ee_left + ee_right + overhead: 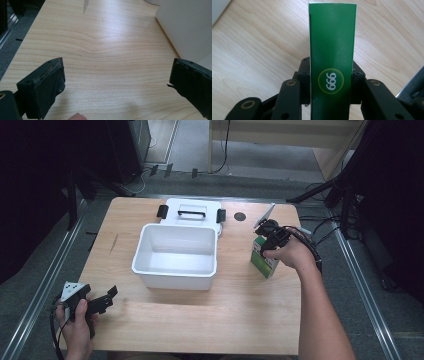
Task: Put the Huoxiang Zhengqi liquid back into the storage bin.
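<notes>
A green and white box (264, 261) stands on the right part of the wooden table (200, 315). My right gripper (267, 240) comes down on it from above and is shut on it. In the right gripper view the green box (332, 50), marked with a round "666" label, sits between the two black jaws, whose pads press on both its sides. At the table's front left corner a hand holds my left gripper (102, 300), open with nothing in it. In the left gripper view my left gripper (117, 75) has its jaws wide apart over bare wood.
An open white bin (175, 267) stands mid-table, its lid (192, 212) with black latches and handle lying behind it. The bin's white wall (185, 27) is at the upper right of the left gripper view. A dark round hole (240, 216) marks the far table top.
</notes>
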`<state>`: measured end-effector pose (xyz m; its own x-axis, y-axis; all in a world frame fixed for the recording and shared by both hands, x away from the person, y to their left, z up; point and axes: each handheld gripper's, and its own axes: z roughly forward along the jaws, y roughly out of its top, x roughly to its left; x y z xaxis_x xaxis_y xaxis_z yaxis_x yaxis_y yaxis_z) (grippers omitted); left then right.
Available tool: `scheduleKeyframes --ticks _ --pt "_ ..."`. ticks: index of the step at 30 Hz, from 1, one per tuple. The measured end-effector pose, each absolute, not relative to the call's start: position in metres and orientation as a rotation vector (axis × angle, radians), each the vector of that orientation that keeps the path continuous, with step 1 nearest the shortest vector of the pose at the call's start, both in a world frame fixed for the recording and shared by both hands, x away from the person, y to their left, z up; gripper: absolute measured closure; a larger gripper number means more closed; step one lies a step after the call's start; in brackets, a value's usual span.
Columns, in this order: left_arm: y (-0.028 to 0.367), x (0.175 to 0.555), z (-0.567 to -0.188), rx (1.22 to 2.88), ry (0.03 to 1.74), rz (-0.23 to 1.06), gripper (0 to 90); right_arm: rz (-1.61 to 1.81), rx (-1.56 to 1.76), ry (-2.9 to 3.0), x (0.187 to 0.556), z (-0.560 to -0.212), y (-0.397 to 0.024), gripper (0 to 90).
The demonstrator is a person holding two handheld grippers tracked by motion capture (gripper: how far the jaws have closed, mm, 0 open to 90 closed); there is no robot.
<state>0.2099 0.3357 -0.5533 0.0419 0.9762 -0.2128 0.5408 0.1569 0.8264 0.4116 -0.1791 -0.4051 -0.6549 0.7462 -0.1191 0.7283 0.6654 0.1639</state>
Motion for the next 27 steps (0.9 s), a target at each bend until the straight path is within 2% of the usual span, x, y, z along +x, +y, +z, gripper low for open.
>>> scheduleKeyframes --ticks 20,27 --pt "0.335 0.211 -0.553 1.496 1.608 0.665 1.0 0.272 0.261 2.951 0.375 -0.361 -0.155 64.5" --pt "0.335 0.211 -0.553 1.496 1.608 0.663 1.0 0.32 0.072 2.974 0.367 -0.341 -0.144 64.4"
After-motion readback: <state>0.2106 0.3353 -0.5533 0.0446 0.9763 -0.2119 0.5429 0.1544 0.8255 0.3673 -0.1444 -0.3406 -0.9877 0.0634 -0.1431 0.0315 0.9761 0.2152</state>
